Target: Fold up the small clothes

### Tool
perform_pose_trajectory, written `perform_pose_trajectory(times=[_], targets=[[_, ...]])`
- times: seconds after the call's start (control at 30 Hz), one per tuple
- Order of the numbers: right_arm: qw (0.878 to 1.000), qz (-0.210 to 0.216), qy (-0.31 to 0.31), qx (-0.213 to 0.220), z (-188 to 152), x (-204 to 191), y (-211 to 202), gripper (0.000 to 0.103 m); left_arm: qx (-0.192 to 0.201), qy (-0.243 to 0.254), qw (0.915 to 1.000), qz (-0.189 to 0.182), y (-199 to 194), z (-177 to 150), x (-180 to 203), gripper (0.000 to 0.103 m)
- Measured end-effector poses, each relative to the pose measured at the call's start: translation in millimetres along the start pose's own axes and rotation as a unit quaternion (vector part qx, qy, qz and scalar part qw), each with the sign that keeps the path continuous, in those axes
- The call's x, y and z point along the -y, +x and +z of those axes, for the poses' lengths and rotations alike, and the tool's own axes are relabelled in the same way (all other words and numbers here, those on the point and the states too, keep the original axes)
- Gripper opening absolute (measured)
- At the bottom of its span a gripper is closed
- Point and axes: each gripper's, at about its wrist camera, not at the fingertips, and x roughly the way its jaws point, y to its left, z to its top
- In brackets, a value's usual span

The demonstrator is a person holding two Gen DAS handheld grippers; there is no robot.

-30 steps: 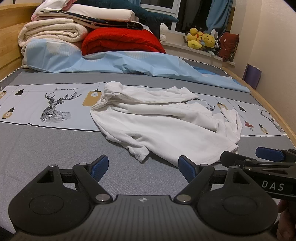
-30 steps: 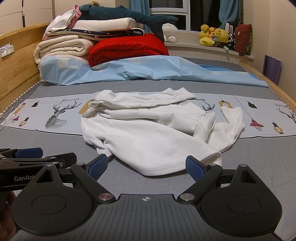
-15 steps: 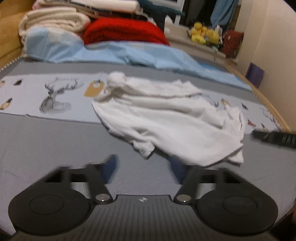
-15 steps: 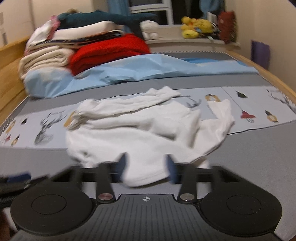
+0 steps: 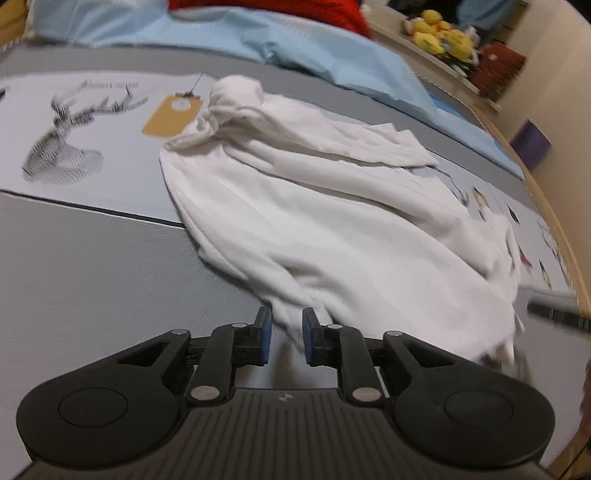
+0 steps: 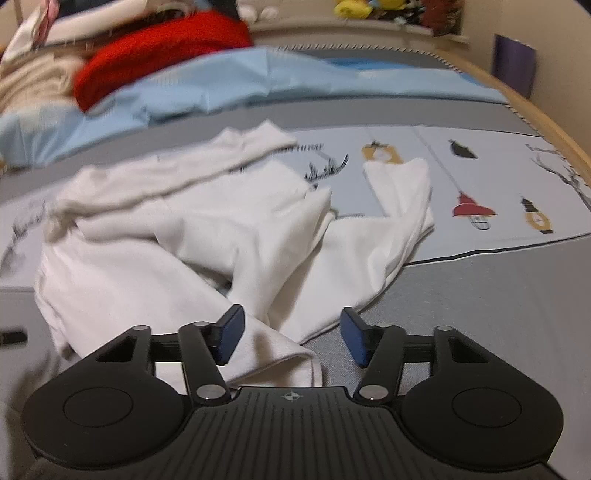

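Observation:
A crumpled white garment (image 5: 332, 221) lies on the grey bed cover (image 5: 92, 277); it also shows in the right wrist view (image 6: 207, 236). My left gripper (image 5: 286, 334) is low at the garment's near left corner, its jaws narrowed to a small gap with a tip of the hem between them. My right gripper (image 6: 290, 336) is open over the garment's near right corner, with the hem lying between its blue pads (image 6: 231, 332). The right gripper's tip shows at the right edge of the left wrist view (image 5: 557, 315).
A light blue quilt (image 6: 240, 81), a red blanket (image 6: 162, 51) and folded bedding lie at the head of the bed. Plush toys (image 5: 443, 33) sit on the sill. The wooden bed rim (image 6: 546, 122) runs along the right.
Both grippers have moved forward and down to the garment's near edge. The left jaws have closed from wide open to a narrow gap; the right jaws have narrowed somewhat.

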Motion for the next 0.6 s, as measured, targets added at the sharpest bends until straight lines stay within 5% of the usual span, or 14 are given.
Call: perform_pose_trajectory(times=[0.17,0.27,0.3,0.37,0.4,0.6], targets=[[0.998,-0.005,-0.033,-0.048,-4.3,-6.5,32.3,0.064,-0.017,-0.048,0.9987,0.006,35.7,12.9,-10.0,0.029],[0.996,-0.009,-0.059,-0.064,-8.0,-13.6,43.8,0.063,-0.03,-0.046,0.9985,-0.001,47.0,15.3,-11.4,0.02],[0.995,-0.009,-0.066,-0.068,-8.5,-15.6,45.5,0.06,-0.034,-0.036,0.9988,0.002,47.4,16.6,-10.2,0.01],[0.994,0.006,-0.073,-0.075,-9.6,-19.4,45.5,0.035,-0.035,-0.017,0.9992,0.006,41.8,18.8,-10.0,0.006],[0.994,0.013,-0.076,-0.074,-8.4,-20.1,42.6,0.013,-0.029,-0.016,0.9994,-0.002,34.1,20.8,-12.7,0.005],[0.997,0.049,-0.012,0.066,15.6,-0.8,-41.2,0.009,0.032,0.003,0.9987,-0.039,-44.7,35.2,-37.9,0.004]])
